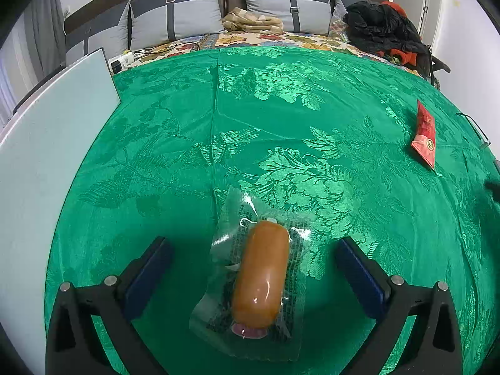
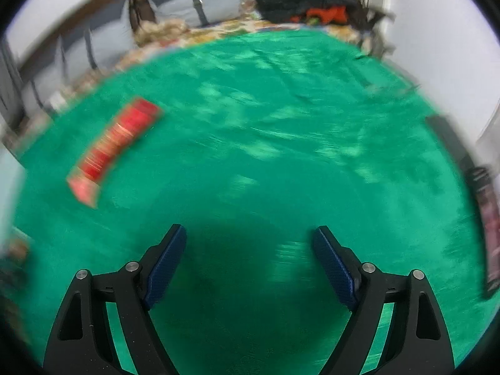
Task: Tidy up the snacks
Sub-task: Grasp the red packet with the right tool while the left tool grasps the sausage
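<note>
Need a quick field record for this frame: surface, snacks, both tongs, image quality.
surface: green floral cloth
snack 1: sausage in clear wrap, lying on the cloth between the left tongs' fingers, not touched
snack 2: red packet, flat on the cloth, far right in the left view
left tongs: open, straddling the sausage
right tongs: open, empty, over bare cloth
image quality: left view sharp; right view motion-blurred
background: grey cushions

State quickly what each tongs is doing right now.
Left tongs: open, straddling the wrapped sausage, not gripping.
Right tongs: open, empty.
</note>
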### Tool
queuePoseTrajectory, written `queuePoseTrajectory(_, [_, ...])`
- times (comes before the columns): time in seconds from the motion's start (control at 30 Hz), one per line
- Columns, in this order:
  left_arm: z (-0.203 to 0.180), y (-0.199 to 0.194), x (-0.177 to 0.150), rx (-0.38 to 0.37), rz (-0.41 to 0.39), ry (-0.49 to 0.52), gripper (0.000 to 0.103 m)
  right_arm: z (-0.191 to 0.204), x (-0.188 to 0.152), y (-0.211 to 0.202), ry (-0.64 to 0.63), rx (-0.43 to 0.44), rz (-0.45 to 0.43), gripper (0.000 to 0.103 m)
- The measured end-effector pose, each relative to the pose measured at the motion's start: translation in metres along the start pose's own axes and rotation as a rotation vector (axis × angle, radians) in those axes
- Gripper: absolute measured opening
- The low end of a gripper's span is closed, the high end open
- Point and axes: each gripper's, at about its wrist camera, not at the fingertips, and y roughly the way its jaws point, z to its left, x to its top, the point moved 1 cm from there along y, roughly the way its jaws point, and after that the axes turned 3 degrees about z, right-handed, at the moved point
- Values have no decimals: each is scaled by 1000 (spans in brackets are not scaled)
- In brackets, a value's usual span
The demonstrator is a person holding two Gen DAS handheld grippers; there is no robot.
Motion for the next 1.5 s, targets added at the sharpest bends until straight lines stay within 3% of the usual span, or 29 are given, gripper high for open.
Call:
queuePoseTrajectory(0.03, [0, 0, 0, 0, 0, 0, 103, 11, 8, -5, 48, 99, -9, 87])
queuePoseTrajectory(0.17, [0, 0, 0, 0, 0, 0, 103, 71, 37, 13, 20, 227, 39, 85])
queuePoseTrajectory(0.23, [0, 0, 0, 0, 0, 0, 103, 103, 51, 37, -15, 203, 88, 85])
queuePoseTrajectory(0.37, [0, 0, 0, 0, 0, 0, 103, 135, 56, 74, -42, 67, 174, 83])
queuePoseTrajectory(0.4, [0, 0, 0, -1, 0, 0, 103, 141, 54, 74, -70, 23, 151, 83])
queuePoseTrajectory(0.43, [0, 0, 0, 0, 0, 0, 103, 147, 52, 75, -109, -13, 138, 76])
queuePoseTrajectory(0.47, [0, 0, 0, -1, 0, -1, 103, 150, 49, 75, -136, -33, 131, 38])
queuePoseTrajectory(0.5, [0, 0, 0, 0, 0, 0, 103, 151, 48, 73, -149, -48, 121, 27])
queuePoseTrajectory(0.8, [0, 0, 0, 0, -1, 0, 103, 132, 13, 21, -244, 97, 53, 26])
queuePoseTrajectory(0.93, [0, 0, -1, 0, -1, 0, 103, 113, -14, -5, -210, 227, 70, 26])
queuePoseTrajectory(1.07, [0, 0, 3, -41, 58, 60, 103, 75, -52, -27, -145, 248, 113, 26])
queuePoseTrajectory(1.17, [9, -3, 7, -76, 90, 59, 91, 49, -72, -43, -91, 258, 109, 26])
queuePoseTrajectory(1.27, [10, -5, 9, -48, 110, 77, 74, 35, -88, -53, -29, 283, 104, 26])
queuePoseTrajectory(1.33, [4, -10, 7, -64, 105, 123, 44, 34, -93, -57, -3, 302, 103, 26])
queuePoseTrajectory(1.43, [6, -15, 7, -98, 128, 130, 32, 41, -95, -62, -13, 316, 103, 26])
queuePoseTrajectory(1.5, [18, -20, 1, -139, 141, 56, 32, 44, -96, -66, -18, 327, 99, 26])
